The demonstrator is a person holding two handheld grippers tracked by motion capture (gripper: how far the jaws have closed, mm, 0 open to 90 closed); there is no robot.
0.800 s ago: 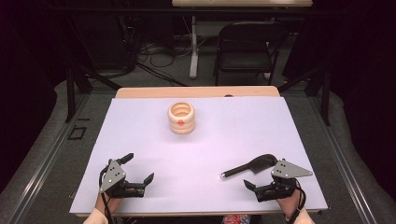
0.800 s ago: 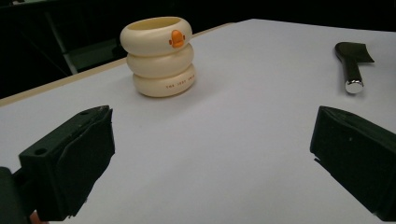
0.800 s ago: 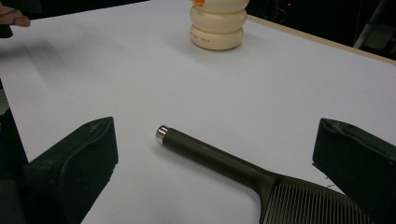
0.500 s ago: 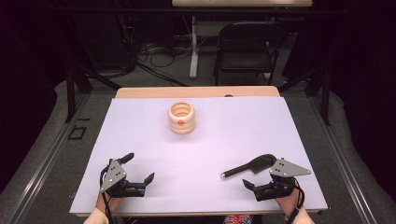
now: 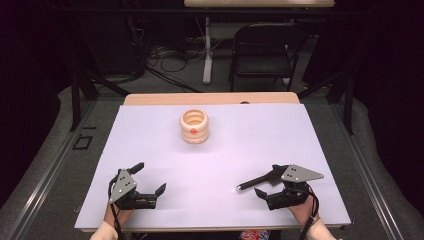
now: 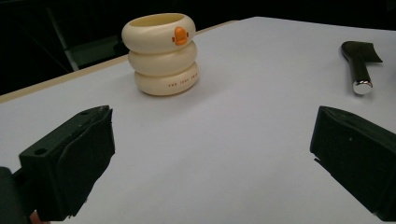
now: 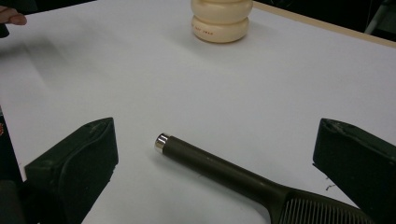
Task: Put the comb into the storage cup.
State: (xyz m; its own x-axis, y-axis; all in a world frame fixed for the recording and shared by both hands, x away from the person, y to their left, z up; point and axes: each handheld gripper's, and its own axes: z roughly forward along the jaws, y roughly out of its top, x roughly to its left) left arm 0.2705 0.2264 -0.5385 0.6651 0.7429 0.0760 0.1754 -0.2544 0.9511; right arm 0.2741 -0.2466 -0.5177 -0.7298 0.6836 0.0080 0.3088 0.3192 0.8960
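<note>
Cream holder (image 5: 194, 127) (orange dot), black comb (image 5: 260, 179), white table (image 5: 225, 165).

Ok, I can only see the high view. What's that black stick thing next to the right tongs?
Observer: The right gripper view shows a dark tool with a shiny silver cap on its handle tip and fine comb-like ridges where it widens.
Operator: Are the right tongs squeezing it?
Observer: No. The jaws stand wide open, and the pads are clear of the handle, which lies flat on the table.
Operator: And the cream pot?
Observer: In the left gripper view the cream pot has tiny lettering on its bottom ring, too small to read.
</note>
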